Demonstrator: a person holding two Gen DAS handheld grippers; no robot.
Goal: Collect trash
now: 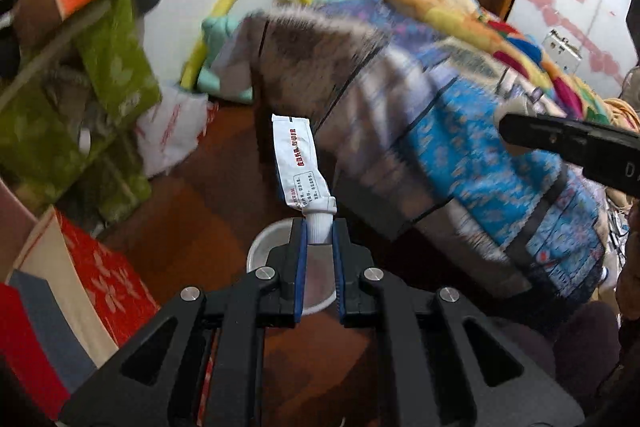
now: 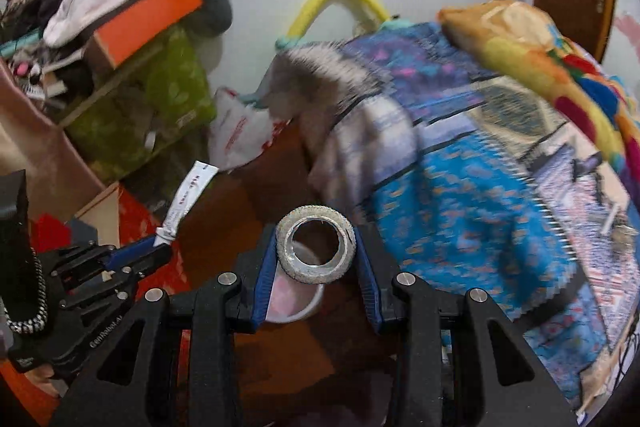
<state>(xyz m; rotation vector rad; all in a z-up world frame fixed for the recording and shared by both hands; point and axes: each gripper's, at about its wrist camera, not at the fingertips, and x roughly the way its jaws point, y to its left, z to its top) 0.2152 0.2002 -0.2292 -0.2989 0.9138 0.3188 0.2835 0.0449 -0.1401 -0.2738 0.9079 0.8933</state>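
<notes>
Left wrist view: a white round container [image 1: 276, 251] sits on the reddish-brown floor [image 1: 192, 211] right under the left gripper [image 1: 319, 227]; its inside looks pale, and what it holds cannot be told. The left gripper is clamped nearly closed on the white cap end of a squeezed tube [image 1: 298, 163], which sticks up and away from the blue pads. The tube is white and creased, with a flat crimped top, red characters down one side and small grey print in boxes, too small to read. To the left lean a green patterned bag [image 1: 116, 67] and a red box [image 1: 108, 279] with white flower shapes. The right gripper's black finger [image 1: 568, 143] enters from the right edge over a blue patterned blanket [image 1: 480, 155].

Right wrist view: the right gripper [image 2: 316, 251] is partly open, its pads pressed on either side of a roll of tape [image 2: 316, 245], silvery-white with a hollow core, held above the same white container [image 2: 296, 299]. At lower left the left gripper [image 2: 160, 247] holds the tube [image 2: 192, 191] slanting upward. White lettering on that gripper's body begins "GenRobot".
</notes>
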